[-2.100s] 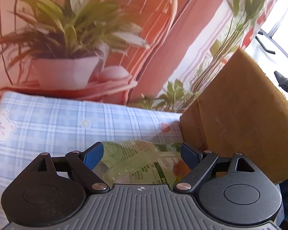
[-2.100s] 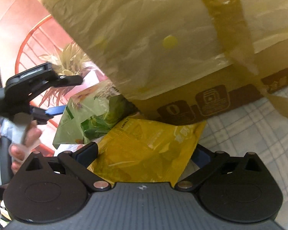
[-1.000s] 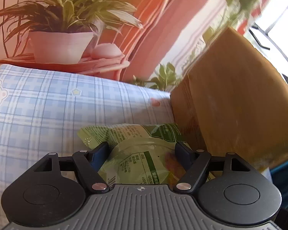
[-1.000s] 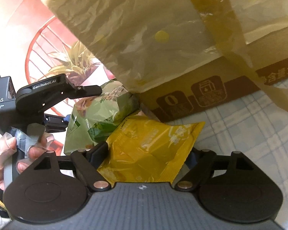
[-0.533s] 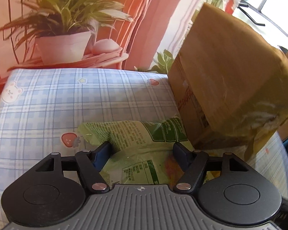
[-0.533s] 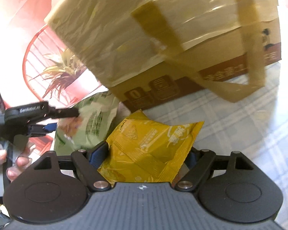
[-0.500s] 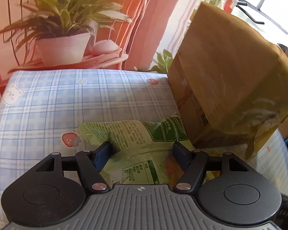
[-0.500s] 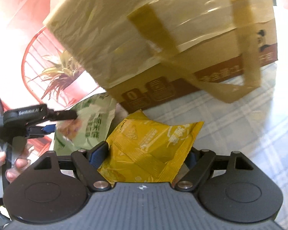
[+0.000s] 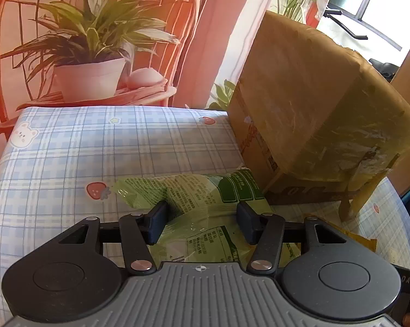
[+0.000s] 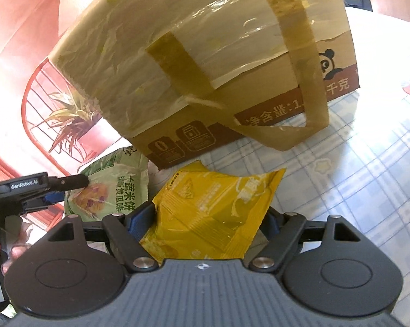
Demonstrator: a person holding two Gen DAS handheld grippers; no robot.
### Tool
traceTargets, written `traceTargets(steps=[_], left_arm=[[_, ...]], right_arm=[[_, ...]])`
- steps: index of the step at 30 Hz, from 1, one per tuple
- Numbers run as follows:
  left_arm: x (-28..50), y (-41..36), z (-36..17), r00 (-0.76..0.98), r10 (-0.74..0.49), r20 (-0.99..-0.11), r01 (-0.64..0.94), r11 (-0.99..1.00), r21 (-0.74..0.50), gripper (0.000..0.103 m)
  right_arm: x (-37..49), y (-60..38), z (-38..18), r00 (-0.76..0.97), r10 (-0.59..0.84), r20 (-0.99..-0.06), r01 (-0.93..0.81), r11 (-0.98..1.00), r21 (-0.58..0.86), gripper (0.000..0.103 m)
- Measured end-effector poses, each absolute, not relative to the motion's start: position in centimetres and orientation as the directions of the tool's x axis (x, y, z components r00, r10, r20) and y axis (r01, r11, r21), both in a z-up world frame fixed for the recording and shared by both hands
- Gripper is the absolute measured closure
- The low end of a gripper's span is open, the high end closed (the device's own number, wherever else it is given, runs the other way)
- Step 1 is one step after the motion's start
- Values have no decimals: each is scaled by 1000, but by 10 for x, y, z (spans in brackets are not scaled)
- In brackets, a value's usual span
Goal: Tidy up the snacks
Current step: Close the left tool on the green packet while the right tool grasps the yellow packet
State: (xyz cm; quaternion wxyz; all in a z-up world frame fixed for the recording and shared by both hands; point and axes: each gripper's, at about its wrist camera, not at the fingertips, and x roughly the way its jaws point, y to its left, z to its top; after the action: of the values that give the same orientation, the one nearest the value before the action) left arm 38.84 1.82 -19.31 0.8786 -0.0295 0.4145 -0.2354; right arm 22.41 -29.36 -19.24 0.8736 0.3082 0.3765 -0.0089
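The left gripper is clamped on a green snack bag that reaches toward 12 o'clock over the plaid tablecloth. The right gripper is clamped on a yellow snack bag. A taped cardboard box stands at 12 o'clock, just beyond both bags.

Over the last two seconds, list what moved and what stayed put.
Both claws pulled back from the cardboard box, more tablecloth showing. Unchanged: left claw clamps the green snack bag, right claw the yellow snack bag.
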Motion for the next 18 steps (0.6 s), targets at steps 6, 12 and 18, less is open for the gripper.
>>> traceTargets(steps=[6, 12, 18], left_arm=[[382, 25, -194, 546, -447, -709, 372, 887, -273, 46], [385, 34, -198, 497, -498, -710, 350, 864, -361, 42], [395, 41, -209, 476, -510, -716, 282, 860, -426, 27]], right_arm=[[220, -299, -193, 721, 212, -659, 257, 802, 539, 23], [220, -301, -195, 725, 219, -653, 254, 796, 549, 23], [221, -304, -197, 729, 222, -648, 259, 786, 561, 23]])
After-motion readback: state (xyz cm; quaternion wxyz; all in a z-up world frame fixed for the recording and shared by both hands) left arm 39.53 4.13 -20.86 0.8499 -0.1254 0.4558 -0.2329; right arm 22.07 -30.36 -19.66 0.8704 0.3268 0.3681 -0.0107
